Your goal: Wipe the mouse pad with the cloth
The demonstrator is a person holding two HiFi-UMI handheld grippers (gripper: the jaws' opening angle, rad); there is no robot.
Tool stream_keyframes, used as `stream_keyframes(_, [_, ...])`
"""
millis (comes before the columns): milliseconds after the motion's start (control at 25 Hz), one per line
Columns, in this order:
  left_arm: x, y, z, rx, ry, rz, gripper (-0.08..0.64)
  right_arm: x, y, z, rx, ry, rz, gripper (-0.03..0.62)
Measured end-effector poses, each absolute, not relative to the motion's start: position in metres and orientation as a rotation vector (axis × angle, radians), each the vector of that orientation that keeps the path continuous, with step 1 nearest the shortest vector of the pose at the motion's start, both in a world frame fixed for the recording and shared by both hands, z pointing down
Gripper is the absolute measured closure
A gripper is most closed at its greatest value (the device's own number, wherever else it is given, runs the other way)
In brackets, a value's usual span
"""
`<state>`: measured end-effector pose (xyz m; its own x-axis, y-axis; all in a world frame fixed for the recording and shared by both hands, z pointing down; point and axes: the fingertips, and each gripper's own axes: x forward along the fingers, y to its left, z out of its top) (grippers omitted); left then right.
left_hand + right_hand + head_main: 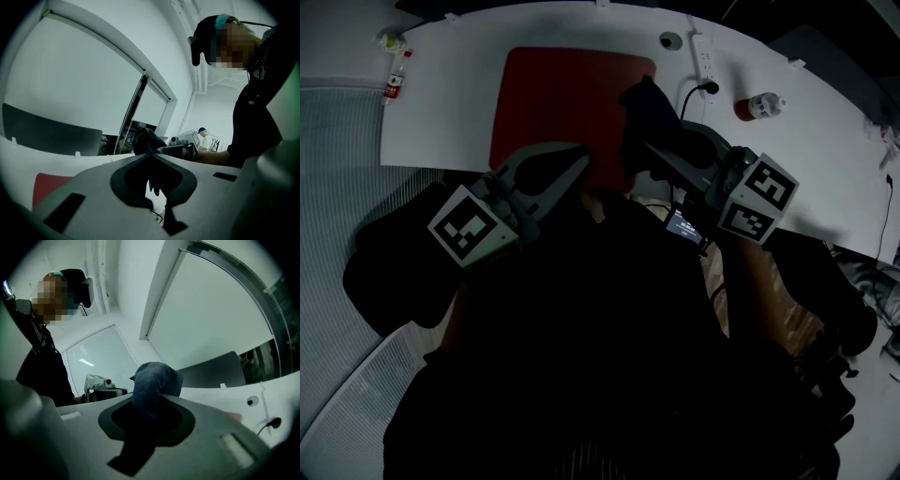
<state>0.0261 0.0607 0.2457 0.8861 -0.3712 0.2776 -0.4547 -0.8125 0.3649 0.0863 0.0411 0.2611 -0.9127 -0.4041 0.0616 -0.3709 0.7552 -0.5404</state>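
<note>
A red mouse pad (572, 98) lies flat on the white table (450, 103), and a corner of the mouse pad (47, 185) shows low at the left of the left gripper view. My right gripper (643, 142) is shut on a dark blue-grey cloth (644, 111), held bunched above the pad's right near part. In the right gripper view the cloth (157, 380) sticks up from my right gripper (149, 404). My left gripper (581, 161) hangs over the pad's near edge, shut and holding nothing. From my left gripper (150, 153) I see the cloth (146, 139) just beyond the tips.
A power strip (705, 58) with a black plug and a small round disc (671, 40) lie behind the pad. A red-and-white can (759, 106) lies at the right, a small bottle (395, 77) at the far left edge. A dark device (686, 225) sits under my right gripper.
</note>
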Motion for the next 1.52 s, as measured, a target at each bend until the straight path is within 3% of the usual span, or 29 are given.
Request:
stream_keyframes(760, [0.033, 0.007, 0.287, 2.576, -0.44, 0.297, 0.553, 0.098, 0.008, 0.275, -0.841, 2.918, -0.863, 0.515])
stream_keyframes(1520, [-0.027, -0.048, 0.375, 2.407, -0.5, 0.383, 0.553, 0.067, -0.083, 0.33, -0.926, 2.956, -1.024, 0.514])
